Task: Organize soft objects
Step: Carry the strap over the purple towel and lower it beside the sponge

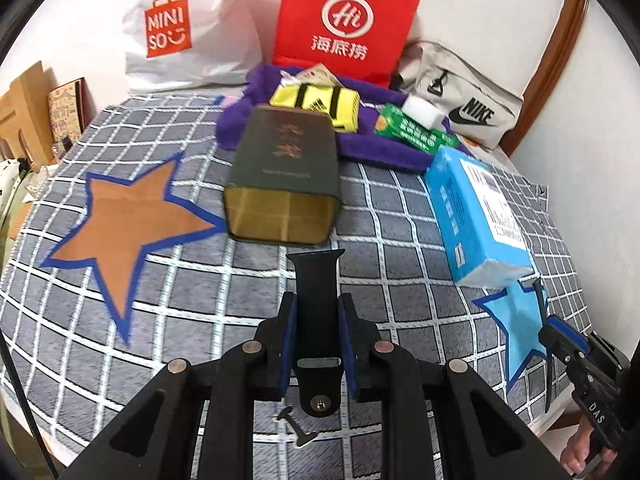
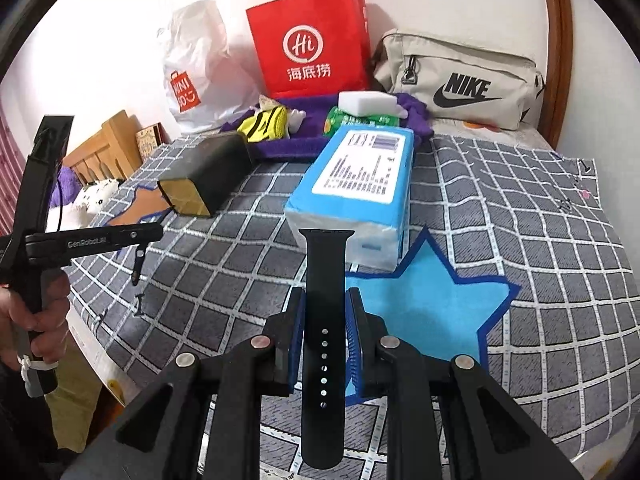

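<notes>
Both tools (image 1: 317,328) (image 2: 325,320) clamped, each watch strap (image 1: 316,284) (image 2: 325,312) pointing straight ahead

Your left gripper (image 1: 316,312) clamps a buckle-end watch strap (image 1: 317,288), your right gripper (image 2: 326,312) a holed watch strap (image 2: 324,320). Ahead on the checked blanket (image 1: 200,312) a tin box (image 1: 284,176) lies left of a tissue pack (image 1: 476,208). Behind them sits a towel (image 1: 376,148); two shopping bags (image 1: 344,20) stand behind that.
</notes>
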`<state>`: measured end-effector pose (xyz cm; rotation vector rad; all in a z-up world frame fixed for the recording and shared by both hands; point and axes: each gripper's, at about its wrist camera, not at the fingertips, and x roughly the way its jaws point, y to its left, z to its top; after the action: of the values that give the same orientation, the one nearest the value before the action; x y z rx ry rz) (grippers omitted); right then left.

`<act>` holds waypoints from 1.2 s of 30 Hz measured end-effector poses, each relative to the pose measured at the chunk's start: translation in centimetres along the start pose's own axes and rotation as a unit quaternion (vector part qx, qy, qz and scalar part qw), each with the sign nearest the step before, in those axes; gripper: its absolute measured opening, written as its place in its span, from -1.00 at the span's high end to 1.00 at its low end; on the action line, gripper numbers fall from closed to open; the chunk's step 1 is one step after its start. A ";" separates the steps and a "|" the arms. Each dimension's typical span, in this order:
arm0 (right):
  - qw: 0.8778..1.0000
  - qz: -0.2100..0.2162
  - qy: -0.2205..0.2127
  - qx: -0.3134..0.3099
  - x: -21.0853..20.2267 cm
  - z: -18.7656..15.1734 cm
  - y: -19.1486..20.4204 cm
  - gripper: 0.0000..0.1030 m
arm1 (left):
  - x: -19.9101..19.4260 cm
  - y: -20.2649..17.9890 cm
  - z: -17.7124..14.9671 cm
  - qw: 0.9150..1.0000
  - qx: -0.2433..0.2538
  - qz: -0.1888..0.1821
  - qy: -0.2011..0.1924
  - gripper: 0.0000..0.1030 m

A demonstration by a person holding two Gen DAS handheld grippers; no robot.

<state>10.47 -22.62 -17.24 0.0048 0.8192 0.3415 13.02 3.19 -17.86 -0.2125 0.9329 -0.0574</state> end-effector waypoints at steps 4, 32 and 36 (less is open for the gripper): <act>1.000 0.002 -0.005 0.005 -0.4 0.9 -0.1 0.61 | -1.0 0.4 0.5 1.000 -0.003 -0.001 -0.007 0.62; 0.999 0.020 -0.047 -0.018 -0.1 10.8 -0.3 0.61 | -3.5 -0.6 8.9 0.998 -0.003 -0.007 -0.058 0.62; 0.999 0.026 -0.044 -0.017 1.2 12.4 -0.4 0.61 | -2.4 -0.4 10.4 0.998 -0.009 -0.011 -0.054 0.62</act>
<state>20.26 -21.08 -9.66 0.0095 0.7261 0.4006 19.95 4.78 -9.86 -0.2400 0.8239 -0.0579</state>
